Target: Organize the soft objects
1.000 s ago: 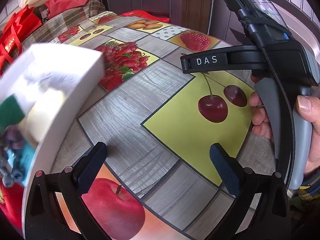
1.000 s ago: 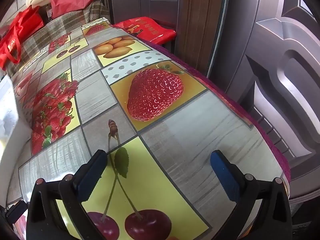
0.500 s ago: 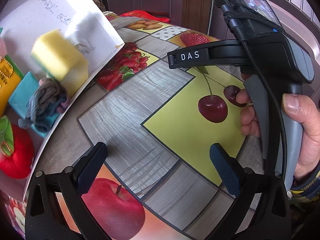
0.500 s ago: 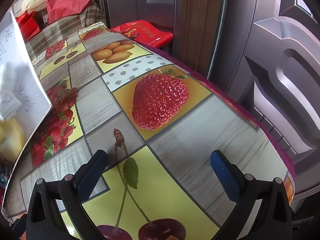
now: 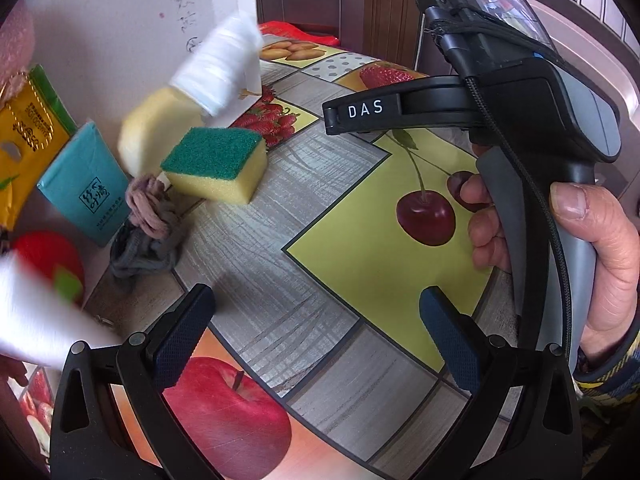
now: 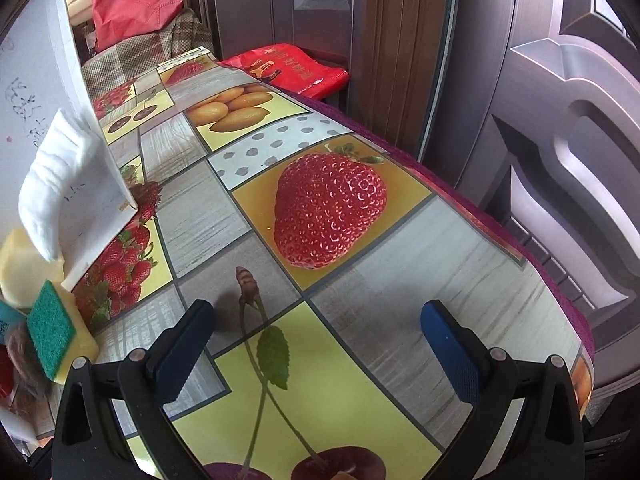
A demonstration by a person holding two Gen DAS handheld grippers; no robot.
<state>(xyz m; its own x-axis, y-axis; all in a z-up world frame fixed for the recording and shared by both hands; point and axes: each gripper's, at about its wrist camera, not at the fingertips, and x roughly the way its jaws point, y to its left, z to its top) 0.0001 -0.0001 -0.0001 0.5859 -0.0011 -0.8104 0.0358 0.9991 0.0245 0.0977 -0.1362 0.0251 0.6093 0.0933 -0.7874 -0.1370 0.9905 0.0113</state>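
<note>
A white box [image 5: 120,20] is tipped up at the left and soft things are spilling out of it onto the fruit-print tablecloth [image 5: 320,208]. A green-topped yellow sponge [image 5: 216,166] is foremost, with a pale yellow sponge [image 5: 152,136] and a white cloth pad [image 5: 218,68] behind it. A teal tissue pack [image 5: 86,190], a grey-mauve yarn bundle [image 5: 148,224], a yellow packet [image 5: 24,140] and a red plush [image 5: 44,256] lie further left. My left gripper [image 5: 316,332] is open and empty, below and right of the pile. My right gripper [image 6: 318,344] is open and empty; the sponge [image 6: 52,340] and pad [image 6: 56,184] show at its left.
A hand holds the right gripper's handle [image 5: 560,184] at the right of the left wrist view. The table edge [image 6: 520,248] runs along dark doors at the right. A red bag [image 6: 288,68] lies beyond the far edge, with a plaid seat and red cushion [image 6: 136,8] behind.
The white box has tipped up further at the left, and the sponges, cloth pad, tissue pack and yarn have tumbled out toward the table. Both grippers stayed open, almost still.
</note>
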